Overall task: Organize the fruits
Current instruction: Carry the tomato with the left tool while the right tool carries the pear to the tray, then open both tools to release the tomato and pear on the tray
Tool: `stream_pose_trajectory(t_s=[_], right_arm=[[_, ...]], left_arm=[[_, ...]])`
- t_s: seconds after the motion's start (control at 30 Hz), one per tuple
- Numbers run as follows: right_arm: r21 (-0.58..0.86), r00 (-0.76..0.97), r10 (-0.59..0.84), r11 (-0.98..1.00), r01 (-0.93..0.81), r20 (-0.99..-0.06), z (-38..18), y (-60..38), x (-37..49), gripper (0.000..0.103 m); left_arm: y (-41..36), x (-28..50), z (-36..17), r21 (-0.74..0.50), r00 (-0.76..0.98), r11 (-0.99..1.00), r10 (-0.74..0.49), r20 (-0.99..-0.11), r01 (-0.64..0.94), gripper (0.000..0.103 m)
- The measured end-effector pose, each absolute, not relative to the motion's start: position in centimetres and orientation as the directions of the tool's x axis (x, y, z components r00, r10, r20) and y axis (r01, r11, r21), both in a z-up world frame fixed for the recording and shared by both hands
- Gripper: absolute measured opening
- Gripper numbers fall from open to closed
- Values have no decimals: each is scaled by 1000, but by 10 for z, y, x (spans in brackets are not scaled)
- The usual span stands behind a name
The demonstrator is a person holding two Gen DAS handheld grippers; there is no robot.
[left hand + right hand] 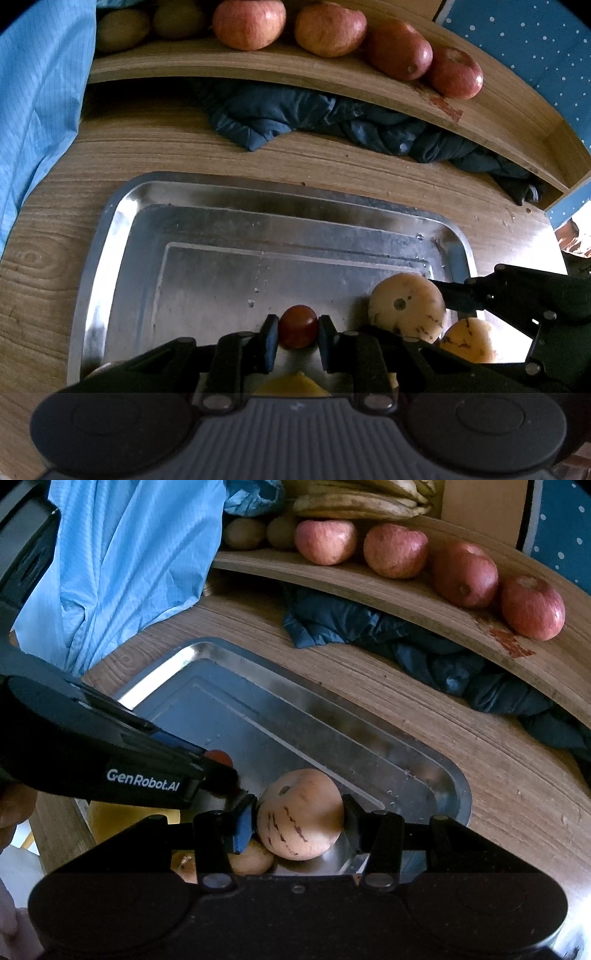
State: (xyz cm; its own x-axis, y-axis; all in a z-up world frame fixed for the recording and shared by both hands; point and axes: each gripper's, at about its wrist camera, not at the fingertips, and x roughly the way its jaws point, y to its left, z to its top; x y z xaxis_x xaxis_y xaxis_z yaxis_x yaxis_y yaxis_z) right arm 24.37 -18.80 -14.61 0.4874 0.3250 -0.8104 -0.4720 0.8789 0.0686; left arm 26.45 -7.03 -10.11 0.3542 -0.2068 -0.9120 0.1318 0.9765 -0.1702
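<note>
My left gripper [297,332] is shut on a small red cherry tomato [297,330] just above the steel tray [122,218]. Its black body [110,760] crosses the left of the right wrist view, where the tomato [220,757] peeks out. My right gripper [300,818] is shut on a round pale-orange fruit with dark streaks [301,814], low over the tray's near right corner [458,786]. From the left wrist view that fruit [406,310] shows beside the right gripper's fingers [461,299]. Another pale fruit [469,339] lies beside it.
A wooden shelf [258,68] runs along the back with several red apples [249,22] and kiwis [122,29]; bananas [362,502] lie behind. A dark blue cloth [332,118] is bunched under the shelf. A light blue garment [122,565] hangs at the left. A yellow fruit [291,386] lies under my left gripper.
</note>
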Motion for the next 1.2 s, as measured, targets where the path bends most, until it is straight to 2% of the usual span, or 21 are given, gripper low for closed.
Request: stream_pose_trajectory(t_s=[0.13,0.3,0.47,0.6,0.97,1.1,1.2], right_arm=[[71,486,324,881,-467,-812,-146,-189,244,51],[69,490,320,884,-463,-811,-147,-190,242,51],[68,494,318,886,-458,-809,-145,-191,241,54],[66,498,316,887,-456,-807,-144,-193,239,61],[52,526,322,884,-464,-787,-133,-201,233,75],[47,540,328,882,-469,-775,-126,-204,231,82],[43,546,332,879,-475,-769,-121,-206,229,85]], left_arm=[[-71,264,-101,-166,355,977,-203,-913,131,25],[-70,264,-100,-174,351,977,-207,-913,123,35],[-69,262,-99,-172,353,978,-202,-913,115,41],[-68,260,-96,-178,358,979,-202,-911,99,54],[-70,254,-79,-177,410,982,-190,-892,72,67],[-68,249,-72,-173,438,984,-178,-881,53,78],[-67,244,-68,-171,455,985,-169,-874,37,82]])
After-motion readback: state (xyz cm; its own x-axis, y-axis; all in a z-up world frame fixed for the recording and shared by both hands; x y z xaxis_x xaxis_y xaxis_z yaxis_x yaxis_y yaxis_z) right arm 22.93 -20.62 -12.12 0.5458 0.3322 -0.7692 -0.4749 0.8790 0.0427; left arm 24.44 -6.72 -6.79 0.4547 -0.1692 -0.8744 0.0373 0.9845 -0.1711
